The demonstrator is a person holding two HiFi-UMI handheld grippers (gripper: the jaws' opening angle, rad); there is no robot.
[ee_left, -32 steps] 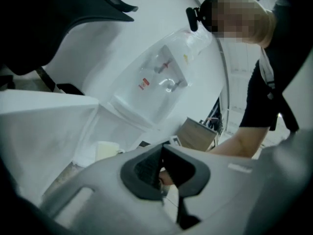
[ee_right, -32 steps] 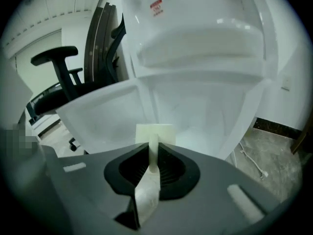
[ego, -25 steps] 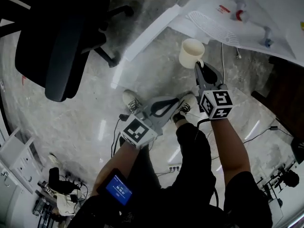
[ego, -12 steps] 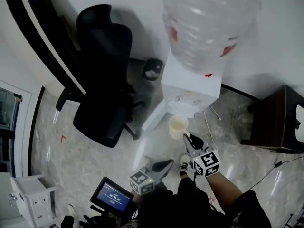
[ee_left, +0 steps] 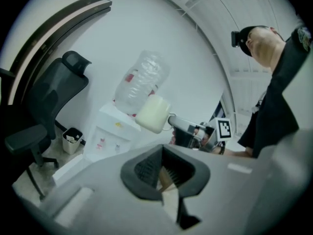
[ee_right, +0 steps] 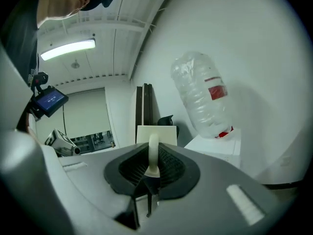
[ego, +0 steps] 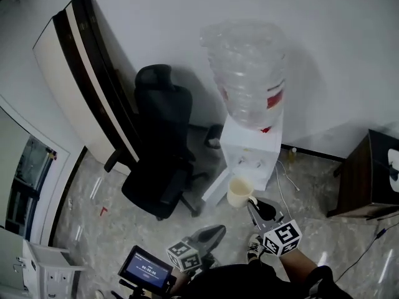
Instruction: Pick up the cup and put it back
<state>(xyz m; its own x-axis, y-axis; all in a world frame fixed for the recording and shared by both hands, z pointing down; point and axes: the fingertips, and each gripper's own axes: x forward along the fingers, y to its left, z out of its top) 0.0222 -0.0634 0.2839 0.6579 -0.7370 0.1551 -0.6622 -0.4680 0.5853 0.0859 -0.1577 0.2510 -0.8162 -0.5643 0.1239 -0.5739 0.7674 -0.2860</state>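
Carrying step, I judge: the right tongs point(ego: 253, 202) pinch the cup point(ego: 239, 192) by its handle near the water dispenser point(ego: 252, 149), the left tongs point(ego: 219, 230) pressed together empty; next, set it down level.

Water dispenser point(ego: 254, 156) with big bottle point(ego: 246, 73) stands dead ahead, just beyond the cup point(ego: 239, 192). Office chair point(ego: 163, 148) blocks the left. Dark cabinet point(ego: 365, 179) closes the right. Bare floor point(ego: 308, 182) between dispenser and cabinet; more open floor near left.
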